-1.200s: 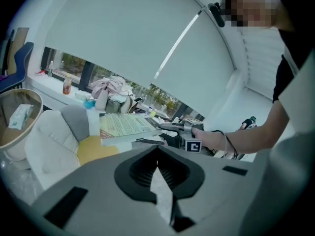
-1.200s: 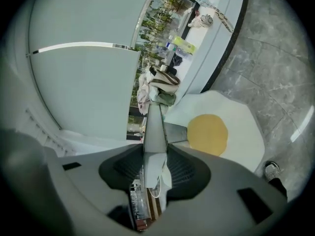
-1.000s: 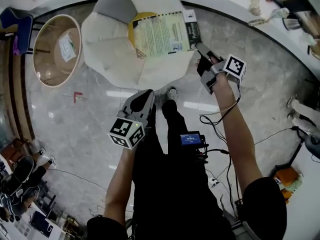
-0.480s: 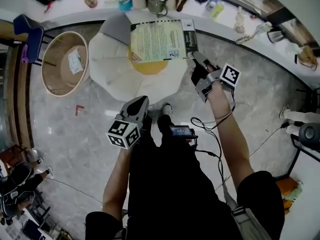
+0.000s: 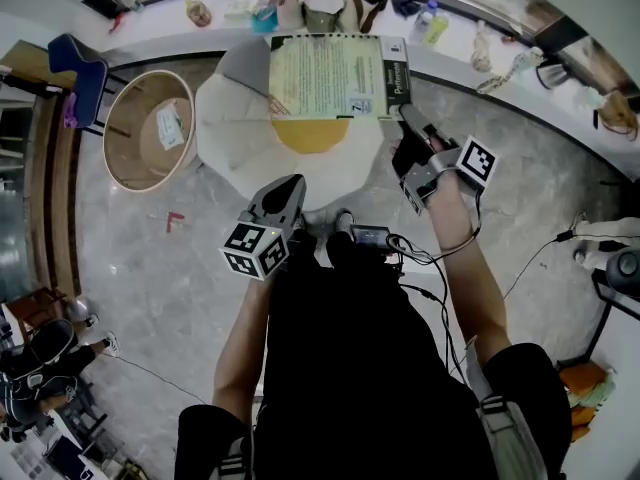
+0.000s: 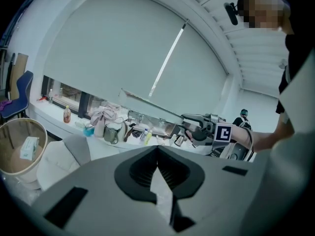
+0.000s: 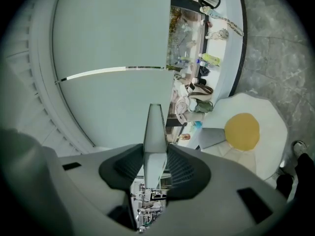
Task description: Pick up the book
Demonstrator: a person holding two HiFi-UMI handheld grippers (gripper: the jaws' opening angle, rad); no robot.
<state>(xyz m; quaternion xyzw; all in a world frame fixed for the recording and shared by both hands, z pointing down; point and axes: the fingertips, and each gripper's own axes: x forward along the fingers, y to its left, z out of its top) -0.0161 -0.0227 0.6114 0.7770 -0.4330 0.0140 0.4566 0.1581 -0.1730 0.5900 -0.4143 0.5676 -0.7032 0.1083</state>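
**Grey marble floor [image 5: 520, 188]; book clear of the cushion**

A white egg-shaped cushion [image 5: 240, 128] with a yellow centre lies on the floor. The book [image 5: 330, 76] hangs in the air over the cushion's far edge. The right gripper [image 5: 404, 113] is clamped on the book's near right corner. The left gripper [image 5: 291, 184] has its jaws together and empty, well apart from the book.

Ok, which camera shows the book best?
The head view: the book shows its whole face there, held at its near right corner by the right hand-held gripper. The right gripper view shows it only edge-on between the jaws. The left gripper view shows just a thin slanted edge.
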